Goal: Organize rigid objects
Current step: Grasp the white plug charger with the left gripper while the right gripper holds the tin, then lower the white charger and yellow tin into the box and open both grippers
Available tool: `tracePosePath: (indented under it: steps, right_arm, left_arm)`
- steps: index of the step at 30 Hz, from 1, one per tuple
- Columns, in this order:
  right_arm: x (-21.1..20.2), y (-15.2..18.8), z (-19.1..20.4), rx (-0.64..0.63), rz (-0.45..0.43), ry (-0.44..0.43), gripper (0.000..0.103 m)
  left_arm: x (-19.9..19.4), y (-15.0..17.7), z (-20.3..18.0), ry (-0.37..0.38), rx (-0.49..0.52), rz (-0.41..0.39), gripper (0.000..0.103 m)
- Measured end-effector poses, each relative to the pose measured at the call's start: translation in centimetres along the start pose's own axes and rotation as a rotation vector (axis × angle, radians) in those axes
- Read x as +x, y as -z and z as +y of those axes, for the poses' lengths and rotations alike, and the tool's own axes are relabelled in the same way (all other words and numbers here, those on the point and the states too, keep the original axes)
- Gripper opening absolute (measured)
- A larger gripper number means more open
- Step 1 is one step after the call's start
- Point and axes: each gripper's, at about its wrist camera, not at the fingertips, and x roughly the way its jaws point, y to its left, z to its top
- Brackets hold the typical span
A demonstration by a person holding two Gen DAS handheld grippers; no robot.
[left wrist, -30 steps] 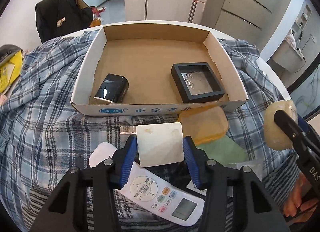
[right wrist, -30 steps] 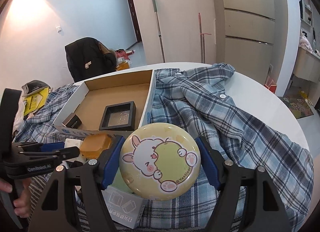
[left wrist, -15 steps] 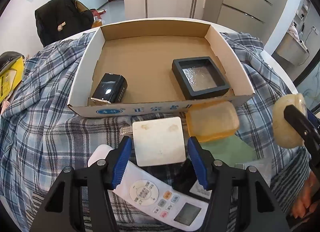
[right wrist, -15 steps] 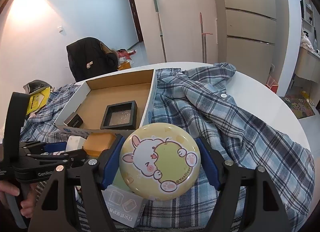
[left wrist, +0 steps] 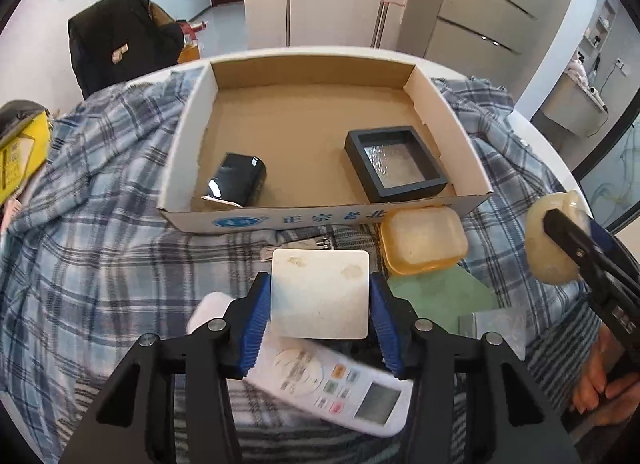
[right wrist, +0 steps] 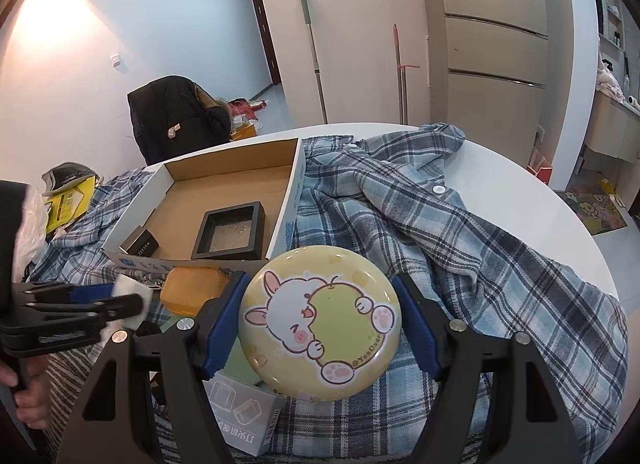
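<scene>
**A:** What did each claw have at that point?

**B:** The left gripper (left wrist: 320,300) was closed on the white square tile (left wrist: 319,293), blue pads flat against its two side edges, holding it level above the remote control (left wrist: 320,384), just short of the near wall of the cardboard box (left wrist: 320,220). The right gripper (right wrist: 320,324) was clamped across the round yellow tin (right wrist: 319,323), over the plaid shirt (right wrist: 480,264) off the box's near right corner.

**A:** And inside the box?

**B:** A black frame case (left wrist: 394,164) sat toward the near right corner and a small black box (left wrist: 236,180) by the near left corner. The middle and far half of the floor looked free.

**A:** So how should the tile have gone in?

**B:** In my judgement, lift it clear of the near wall first, carry it forward over the gap between the two black items, lower it flat, then release. The grip was only on thin edges, so any tilt or a knock on the wall could have twisted it loose.

**A:** Anything in the way?

**B:** The orange container (left wrist: 424,242) lay against the near wall, to the right of that path.
</scene>
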Motion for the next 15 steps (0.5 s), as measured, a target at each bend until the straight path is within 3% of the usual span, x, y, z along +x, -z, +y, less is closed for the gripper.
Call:
tracePosePath:
  steps: [9,15]
  right_arm:
    - [-0.9,-0.7,1.4,-0.036,0.004,-0.011,0.071]
    - [-2.3,-3.1,3.5,-0.089,-0.012,-0.018,0.071]
  left_arm:
    - [-5.1,-0.2,2.1,-0.012,0.007,-0.089,0.051]
    - [-7.4,-3.2,3.1,-0.011,-0.009,-0.167,0.051]
